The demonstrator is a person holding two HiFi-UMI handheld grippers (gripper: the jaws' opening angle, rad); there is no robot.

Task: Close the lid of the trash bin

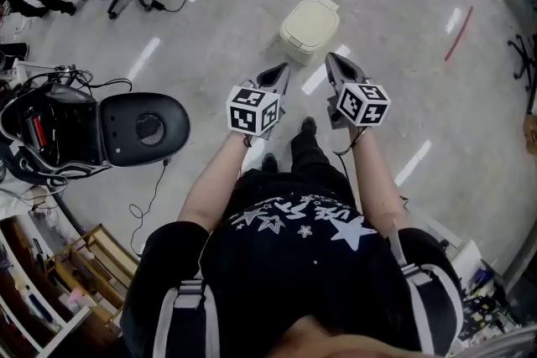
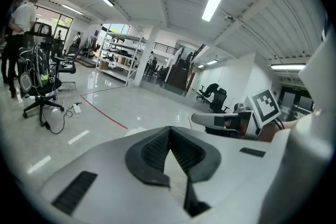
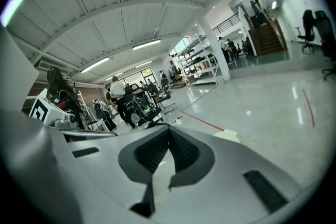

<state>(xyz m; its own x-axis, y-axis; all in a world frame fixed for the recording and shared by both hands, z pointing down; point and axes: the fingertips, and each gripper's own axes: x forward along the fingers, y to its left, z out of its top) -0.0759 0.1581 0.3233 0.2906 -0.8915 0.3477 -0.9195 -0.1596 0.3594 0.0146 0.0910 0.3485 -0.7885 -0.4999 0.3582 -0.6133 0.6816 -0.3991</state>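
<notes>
Grey workshop floor; trash bin (image 1: 309,29) upper centre, lid looks already down. Your left gripper (image 1: 283,71) and right gripper (image 1: 332,59) hover short of it, jaws together, empty. Next: reach forward and press the lid to confirm.

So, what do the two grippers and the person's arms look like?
The left gripper and right gripper are grey, with tapered jaws and dark ribbed pads. Each carries a white cube with black square markers. The arms are bare below a black T-shirt with pale stars.
</notes>
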